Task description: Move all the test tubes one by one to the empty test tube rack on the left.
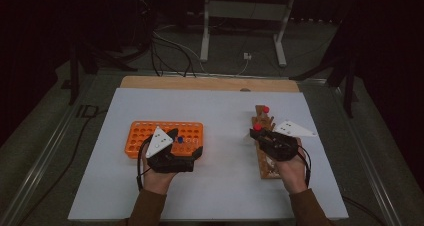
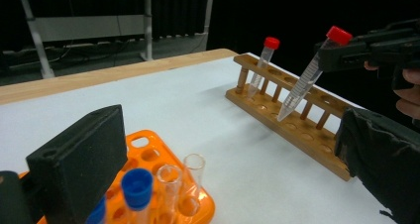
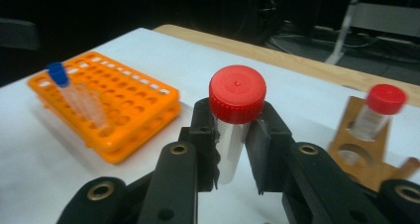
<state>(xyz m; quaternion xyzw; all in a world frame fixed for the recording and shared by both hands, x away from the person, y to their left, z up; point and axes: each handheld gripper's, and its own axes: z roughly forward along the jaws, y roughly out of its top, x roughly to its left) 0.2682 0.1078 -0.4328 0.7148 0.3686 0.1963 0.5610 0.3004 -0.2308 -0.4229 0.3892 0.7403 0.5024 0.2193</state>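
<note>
The right hand-held gripper (image 3: 236, 154) is clamped on a red-capped centrifuge tube (image 3: 233, 135), gripped just below its cap. In the left gripper view this tube (image 2: 309, 75) is seen tilted above the wooden test-tube rack (image 2: 292, 122), its pointed tip just over the rack's top rail, cap leaning away from the rack. A second red-capped tube (image 2: 262, 65) is seated in a hole near the far end of the wooden rack. In the high view the right hand-held gripper (image 1: 265, 136) is held over the middle of the wooden rack (image 1: 265, 168), which lies on the white bench (image 1: 220, 106).

Well to the left of the wooden rack, an orange tube rack (image 1: 145, 131) is set on the bench, with a blue-capped tube (image 2: 136, 189) and two open clear tubes (image 2: 193, 172) in it. The left hand-held gripper (image 1: 185, 143) is placed at the orange rack's near edge, its jaws apart with nothing between them.
</note>
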